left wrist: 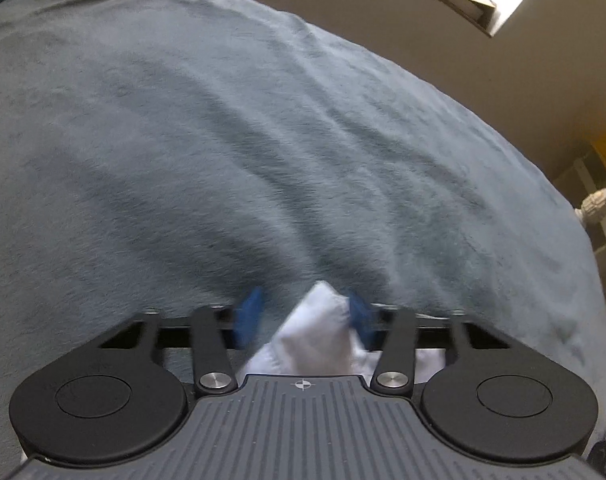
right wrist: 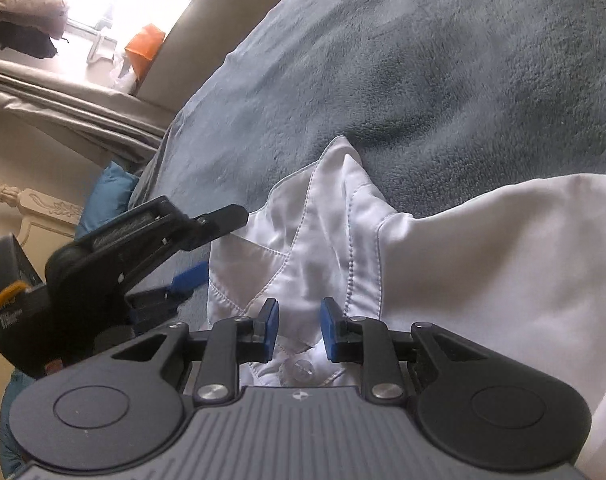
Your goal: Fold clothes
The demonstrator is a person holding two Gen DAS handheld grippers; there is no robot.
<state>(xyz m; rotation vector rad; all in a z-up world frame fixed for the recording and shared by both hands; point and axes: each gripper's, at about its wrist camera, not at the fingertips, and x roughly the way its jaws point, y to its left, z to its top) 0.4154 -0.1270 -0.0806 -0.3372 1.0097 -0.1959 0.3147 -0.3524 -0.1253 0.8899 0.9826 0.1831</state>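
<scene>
White shirt (right wrist: 327, 240) lies rumpled, collar up, on grey-blanketed bed (right wrist: 443, 60) | left claw (left wrist: 303, 320) parted, cloth bunched between | right claw (right wrist: 299, 326) parted over placket | no neat fold visible; folding apparently remains

The blanket (left wrist: 263, 140) is a grey-blue cloth with a soft, fuzzy, matt pile. The shirt (right wrist: 483, 248) is thin white cloth, smooth with a light shine, with stitched seams and a clear glossy button (right wrist: 300, 369). The right gripper (right wrist: 299, 330) is matt black plastic with blue pads (right wrist: 271, 330) and bright metal rivets (right wrist: 213, 392).
</scene>
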